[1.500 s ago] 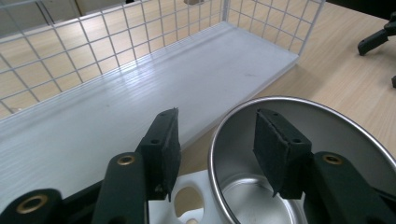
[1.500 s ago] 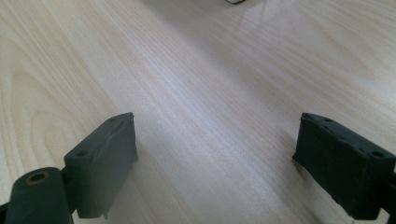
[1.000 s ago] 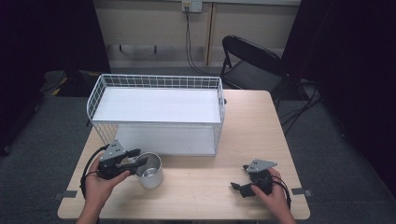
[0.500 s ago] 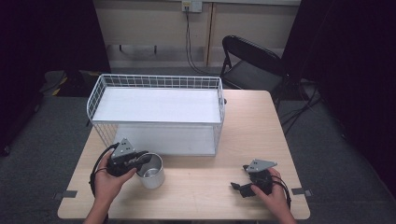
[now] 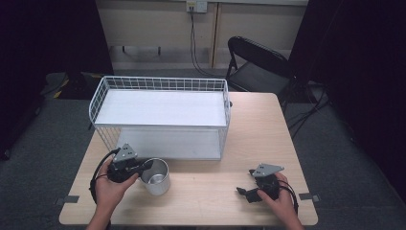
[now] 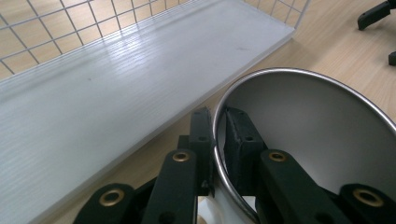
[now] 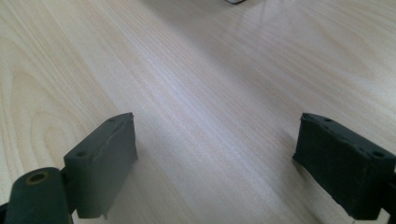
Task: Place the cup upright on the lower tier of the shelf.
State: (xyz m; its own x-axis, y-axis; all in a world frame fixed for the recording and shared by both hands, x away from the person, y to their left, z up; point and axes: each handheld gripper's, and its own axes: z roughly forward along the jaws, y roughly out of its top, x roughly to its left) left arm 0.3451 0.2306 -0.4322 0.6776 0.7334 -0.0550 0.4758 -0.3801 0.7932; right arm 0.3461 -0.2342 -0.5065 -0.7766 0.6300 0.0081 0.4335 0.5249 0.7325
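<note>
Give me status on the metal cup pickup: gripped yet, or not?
Done: the left gripper has just closed its jaws on the metal cup, one jaw outside the rim, one inside. In hand: the cup, standing on the table in front of the wire basket. Left: lifting and placing it, probably in the basket. The right gripper rests open on the table, idle.

Silver metal cup (image 5: 157, 176), white wire basket (image 5: 160, 84), light wood table (image 5: 249, 124), blk claws (image 6: 218, 135).

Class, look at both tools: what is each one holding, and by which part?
Left tool pinches the metal cup by its rim; right tool holds nothing.
</note>
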